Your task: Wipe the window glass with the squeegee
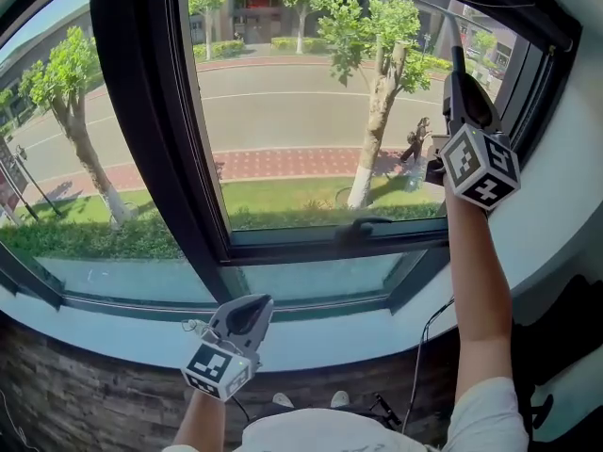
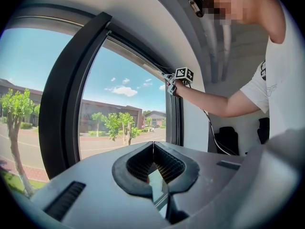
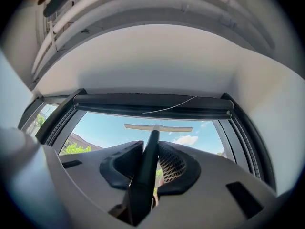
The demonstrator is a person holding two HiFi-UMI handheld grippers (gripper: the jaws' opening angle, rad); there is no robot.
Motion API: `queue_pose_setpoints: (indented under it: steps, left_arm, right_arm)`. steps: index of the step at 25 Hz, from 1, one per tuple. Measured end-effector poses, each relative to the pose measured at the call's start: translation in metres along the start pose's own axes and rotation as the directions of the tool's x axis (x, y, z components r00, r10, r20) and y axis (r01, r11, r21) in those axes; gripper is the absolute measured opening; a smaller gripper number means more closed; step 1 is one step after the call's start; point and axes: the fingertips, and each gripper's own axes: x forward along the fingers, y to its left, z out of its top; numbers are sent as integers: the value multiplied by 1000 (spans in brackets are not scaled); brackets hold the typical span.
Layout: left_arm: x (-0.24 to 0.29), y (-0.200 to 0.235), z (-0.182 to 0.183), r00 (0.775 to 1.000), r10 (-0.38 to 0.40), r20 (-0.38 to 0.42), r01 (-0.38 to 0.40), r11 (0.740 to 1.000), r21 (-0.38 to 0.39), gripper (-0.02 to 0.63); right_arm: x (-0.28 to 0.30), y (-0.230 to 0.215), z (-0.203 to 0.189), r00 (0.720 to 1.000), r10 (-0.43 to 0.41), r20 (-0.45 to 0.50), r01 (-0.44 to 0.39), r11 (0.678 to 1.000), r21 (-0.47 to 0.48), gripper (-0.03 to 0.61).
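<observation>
The right gripper (image 3: 151, 147) is clamping the squeegee (image 3: 158, 127) handle, holding its blade ahead, high on the window glass (image 1: 301, 130). The left gripper (image 2: 153, 144) is idling closed, empty.

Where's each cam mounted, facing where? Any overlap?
Head view: on the head, facing down at the window glass; left gripper low, right gripper raised, forearms.
Left gripper view: on the left gripper, jaws together, empty; faces sideways to the person's torso.
Right gripper view: on the right gripper, jaws on the squeegee; faces up to the top frame.
Shared: right gripper, in head and left gripper views.
</observation>
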Motion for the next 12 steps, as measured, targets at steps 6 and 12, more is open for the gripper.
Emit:
queue_pose_setpoints:
  steps: [6,12]
  left_arm:
    - [12,-14,11,1000,3,20,-3,1000,6,17]
    - [17,-28,17,999,13,31,-14,1000,16,17]
  right_arm:
    - [26,-6,12,1000,4,-4,-4,998,-68,100]
    - [25,-9,0,1000,28,-12,-29,999,-23,100]
